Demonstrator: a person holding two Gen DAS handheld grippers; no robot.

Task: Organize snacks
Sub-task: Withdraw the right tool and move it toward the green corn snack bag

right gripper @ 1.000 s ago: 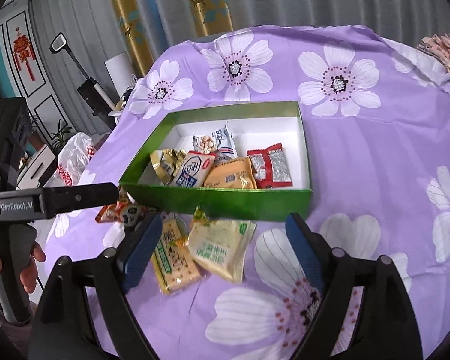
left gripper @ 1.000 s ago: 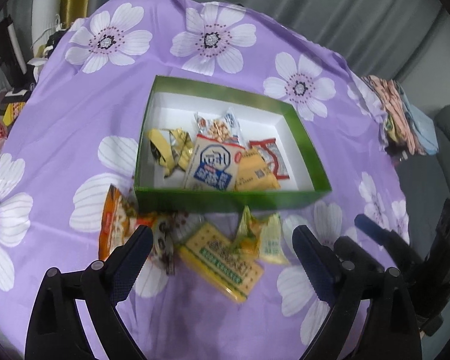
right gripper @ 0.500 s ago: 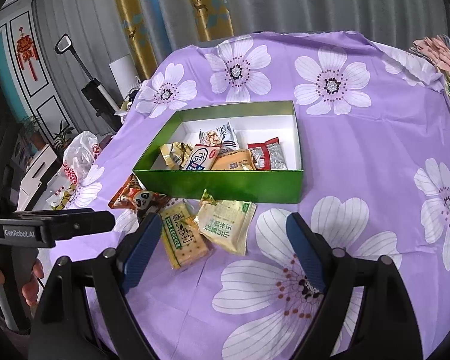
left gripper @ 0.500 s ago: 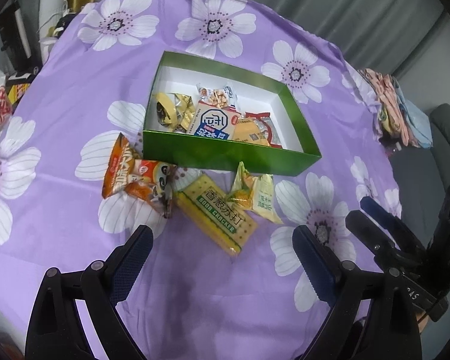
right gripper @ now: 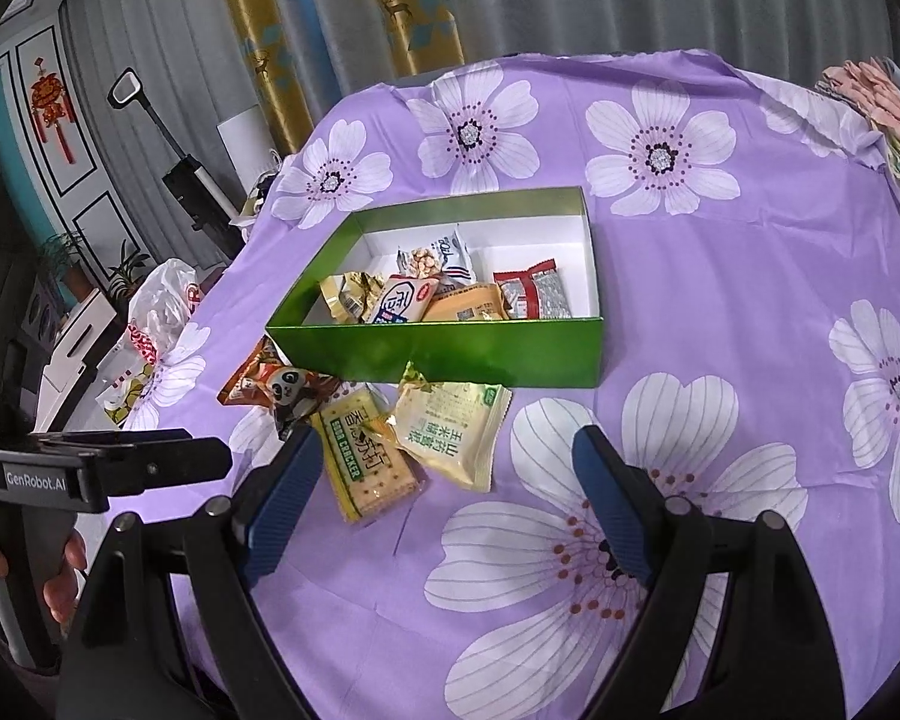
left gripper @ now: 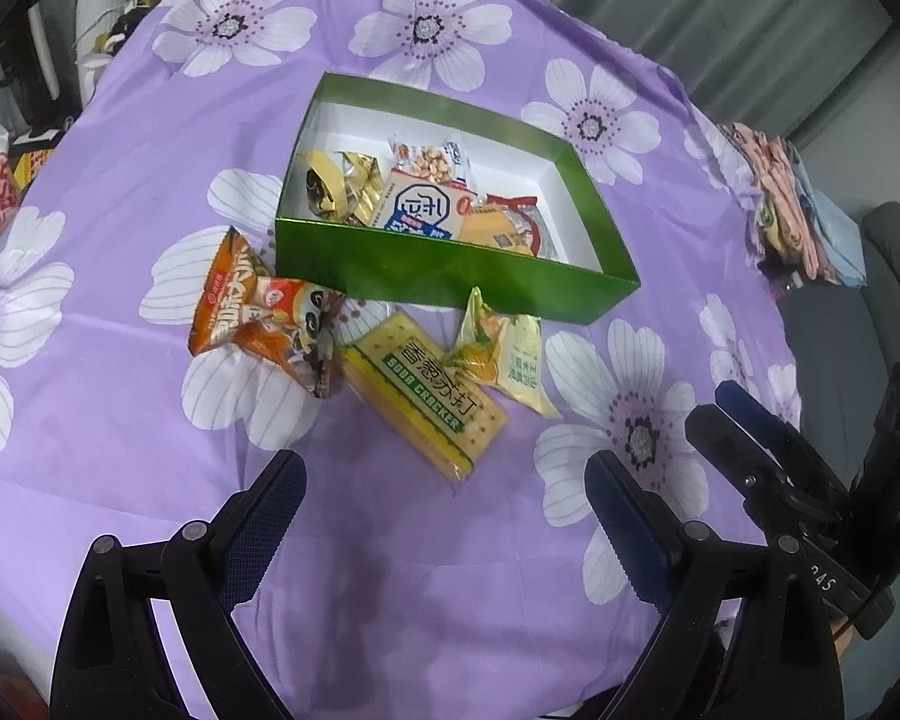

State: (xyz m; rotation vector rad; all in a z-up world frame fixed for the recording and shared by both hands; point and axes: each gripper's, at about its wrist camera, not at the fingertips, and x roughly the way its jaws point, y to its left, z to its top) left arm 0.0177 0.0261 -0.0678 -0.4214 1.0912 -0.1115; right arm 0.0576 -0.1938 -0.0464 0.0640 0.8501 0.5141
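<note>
Purple flowered cloth (left gripper: 120, 138) covers the table, with grey and gold curtains (right gripper: 342, 12) behind its far edge and folded cloths (right gripper: 888, 114) at its far right corner. A green box (left gripper: 450, 276) sits near the middle of the table, and the snacks still outside lie just before its near wall: an orange bag (left gripper: 258, 318) off the box's near left corner, a cracker pack (left gripper: 426, 390) in the middle, and a pale green pack (left gripper: 504, 354) that overlaps the crackers' right end and leans close to the box wall. The left gripper (left gripper: 444, 516) hangs above the near part of the table with its jaws spread and nothing between them; the right gripper (right gripper: 444, 492) is likewise wide apart and empty, aimed at the same cluster. The overlap is the main risk: closing on the crackers would likely drag the pale green pack along, and slick wrappers may slide out of a pinch on a thin edge. Both grippers heading for one pile could collide (they are already near each other). A snagged fold of cloth would shift the box. Count: one box, three snacks outside, and five inside as far as I can tell, since the near wall hides their lower parts; two grippers.
</note>
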